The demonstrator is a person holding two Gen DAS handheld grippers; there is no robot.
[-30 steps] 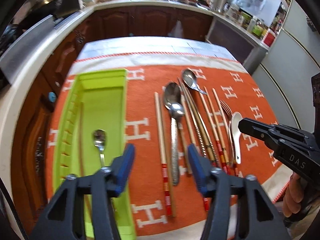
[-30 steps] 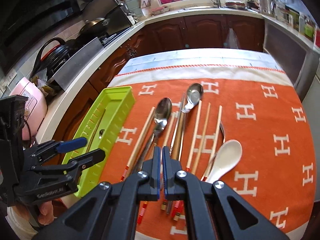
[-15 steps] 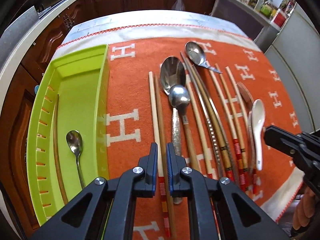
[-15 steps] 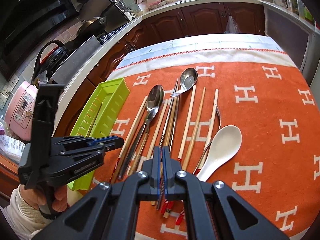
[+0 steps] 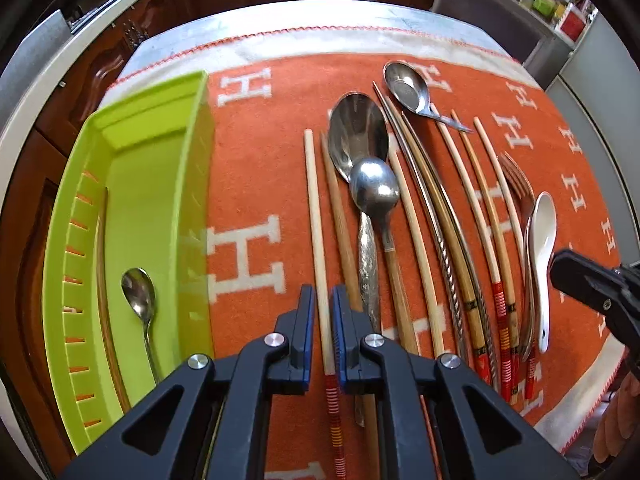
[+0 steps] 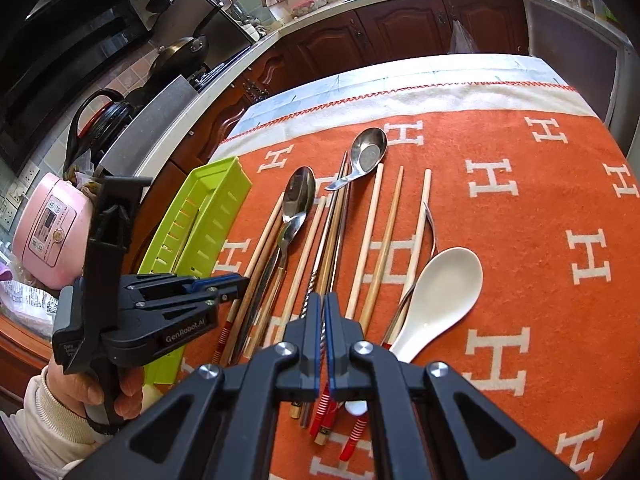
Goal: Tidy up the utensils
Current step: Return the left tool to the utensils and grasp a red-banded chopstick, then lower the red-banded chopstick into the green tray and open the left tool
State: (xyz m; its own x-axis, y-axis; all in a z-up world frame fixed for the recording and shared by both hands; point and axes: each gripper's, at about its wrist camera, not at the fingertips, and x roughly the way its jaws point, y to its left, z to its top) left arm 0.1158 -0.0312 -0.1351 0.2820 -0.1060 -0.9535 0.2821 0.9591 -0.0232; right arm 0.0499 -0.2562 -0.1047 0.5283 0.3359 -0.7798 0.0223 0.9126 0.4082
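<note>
Kitchen bench point(image 5: 360, 28) utensils are laid parallel for sorting into the green tray point(image 5: 160, 184); 1 pale chopstick point(image 5: 316, 240) is pinched by the left gripper point(image 5: 320, 340), while the right gripper point(image 6: 322, 344) is kept closed, empty.

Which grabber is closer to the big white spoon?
Right. The right gripper sits just beside the white spoon's handle. The left gripper is across the row of utensils, closed on the chopstick nearest the green tray.

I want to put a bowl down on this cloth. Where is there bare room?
Bare: the orange cloth right of the white spoon, and the strip between the green tray and the leftmost chopstick. Crowded: the utensil row from there to the white spoon.
</note>
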